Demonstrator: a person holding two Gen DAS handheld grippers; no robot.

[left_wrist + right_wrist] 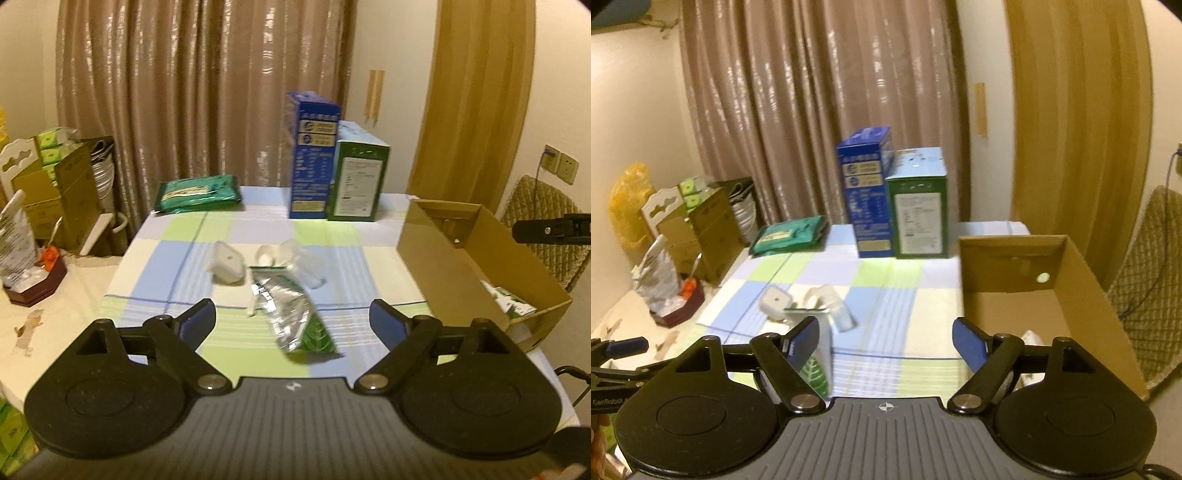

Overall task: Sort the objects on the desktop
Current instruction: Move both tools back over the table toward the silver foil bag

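Note:
A crumpled silver and green foil packet (291, 314) lies on the checked tablecloth (173, 266), just ahead of my open, empty left gripper (293, 317). Behind it lie a white rounded case (227, 264) and clear plastic bits with a white spoon (295, 258). In the right wrist view the packet (816, 354) sits partly behind my left finger; the white case (775, 301) and plastic bits (831, 302) lie beyond. My right gripper (884, 345) is open and empty, beside an open cardboard box (1082, 291). The box also shows in the left wrist view (461, 258), holding a small green and white carton (513, 301).
A blue carton (312, 158) and a green carton (358, 177) stand at the table's far edge, with a green flat pack (199, 194) to their left. Boxes and a bag crowd the left side (44, 192). A woven chair (546, 221) stands right of the cardboard box.

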